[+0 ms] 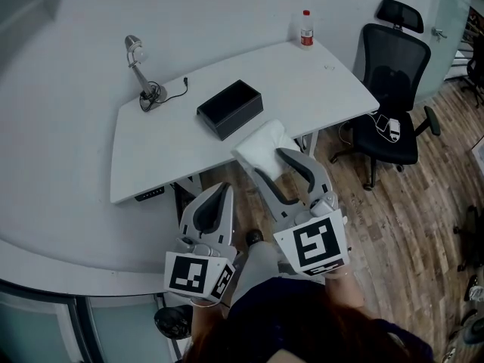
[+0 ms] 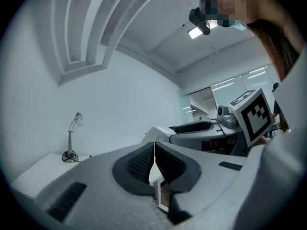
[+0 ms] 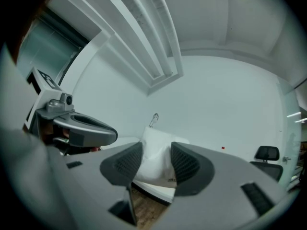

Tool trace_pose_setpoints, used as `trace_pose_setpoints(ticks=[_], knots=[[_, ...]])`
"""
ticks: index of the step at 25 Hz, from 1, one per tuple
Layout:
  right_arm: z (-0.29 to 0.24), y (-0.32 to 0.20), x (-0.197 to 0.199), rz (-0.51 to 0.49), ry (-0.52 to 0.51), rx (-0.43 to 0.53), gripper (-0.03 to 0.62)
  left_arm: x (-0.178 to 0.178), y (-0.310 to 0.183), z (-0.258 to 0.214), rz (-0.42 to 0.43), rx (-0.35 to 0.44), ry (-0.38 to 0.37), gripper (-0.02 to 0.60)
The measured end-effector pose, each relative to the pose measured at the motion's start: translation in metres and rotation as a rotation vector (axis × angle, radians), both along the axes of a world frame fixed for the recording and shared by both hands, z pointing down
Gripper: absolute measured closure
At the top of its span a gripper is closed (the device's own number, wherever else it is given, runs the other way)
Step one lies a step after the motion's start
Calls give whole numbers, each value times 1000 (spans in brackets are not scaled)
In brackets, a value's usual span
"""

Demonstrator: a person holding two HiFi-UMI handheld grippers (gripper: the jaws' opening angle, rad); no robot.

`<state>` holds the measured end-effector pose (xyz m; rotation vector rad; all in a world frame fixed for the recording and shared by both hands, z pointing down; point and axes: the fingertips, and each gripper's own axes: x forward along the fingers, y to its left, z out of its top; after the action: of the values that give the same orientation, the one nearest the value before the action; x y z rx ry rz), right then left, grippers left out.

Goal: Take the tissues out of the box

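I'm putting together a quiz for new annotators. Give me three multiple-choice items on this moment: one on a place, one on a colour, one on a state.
1. Where is the black box?
A. on the white desk
B. on the floor
C. on a shelf

2. What colour is the office chair?
A. red
B. black
C. white

3. The right gripper is:
A. open and empty
B. shut on the tissues
C. shut with nothing between its jaws

Answers:
1. A: the head view shows the box resting mid-desk.
2. B: its seat and back are both black.
3. B: the right gripper view shows the white pack pinched between its jaws.
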<state>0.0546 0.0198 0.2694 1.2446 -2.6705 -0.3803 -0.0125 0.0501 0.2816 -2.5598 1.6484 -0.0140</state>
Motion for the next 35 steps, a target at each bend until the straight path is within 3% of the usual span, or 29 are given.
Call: trace_pose_setpoints(ticks=[35], knots=[[8,-14,1,13,1,-24,398,-1,-19,7,18,-22,-2,555]])
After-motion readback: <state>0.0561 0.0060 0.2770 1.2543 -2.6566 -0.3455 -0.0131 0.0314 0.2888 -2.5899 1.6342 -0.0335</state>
